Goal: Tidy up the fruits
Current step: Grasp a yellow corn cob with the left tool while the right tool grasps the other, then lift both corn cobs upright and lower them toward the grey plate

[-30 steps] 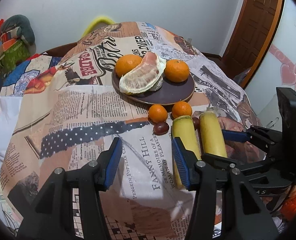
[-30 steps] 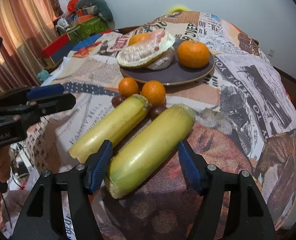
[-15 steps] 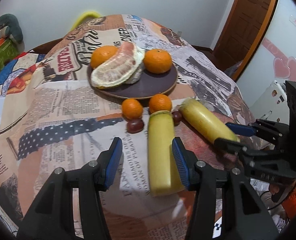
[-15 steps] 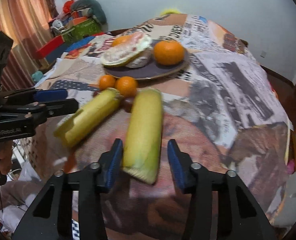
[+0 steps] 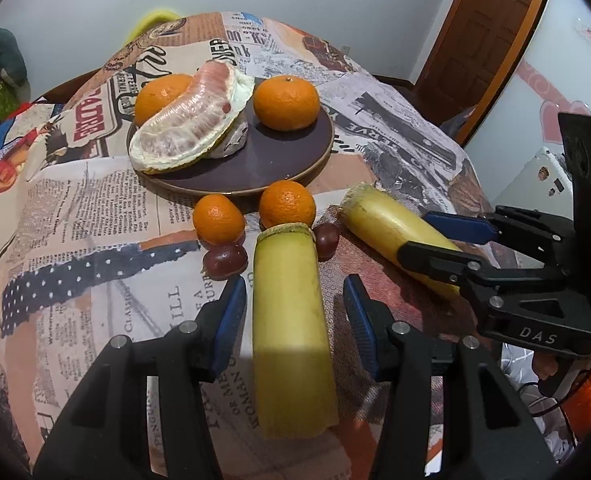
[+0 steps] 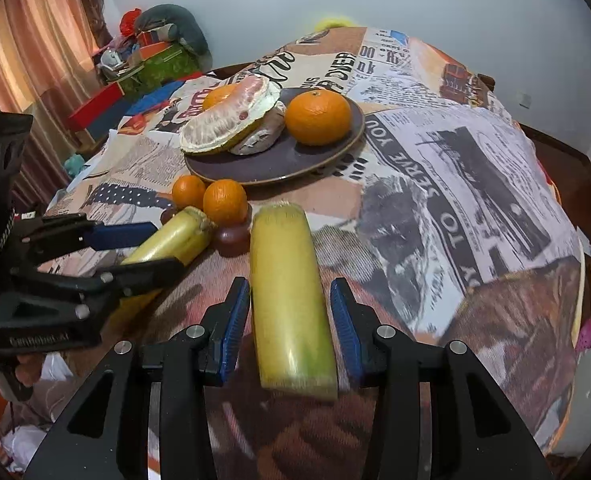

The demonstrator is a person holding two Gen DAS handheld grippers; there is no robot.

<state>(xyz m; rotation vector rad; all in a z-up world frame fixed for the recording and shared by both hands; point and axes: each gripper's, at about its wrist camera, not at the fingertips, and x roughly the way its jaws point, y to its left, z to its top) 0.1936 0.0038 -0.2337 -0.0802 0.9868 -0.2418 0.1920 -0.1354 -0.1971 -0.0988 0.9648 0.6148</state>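
Both grippers have closed in around a yellow stalk each. Left wrist view: left gripper, jaws open, straddles one stalk near the table's front edge, below the plate. Right wrist view: right gripper, jaws open, flanks the other stalk.

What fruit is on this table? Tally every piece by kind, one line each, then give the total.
Large oranges on the plate: 2
Small oranges on the cloth: 2
Peeled pomelo: 1
Yellow-green cane sections: 2
Dark red round fruits: 2
Total: 9
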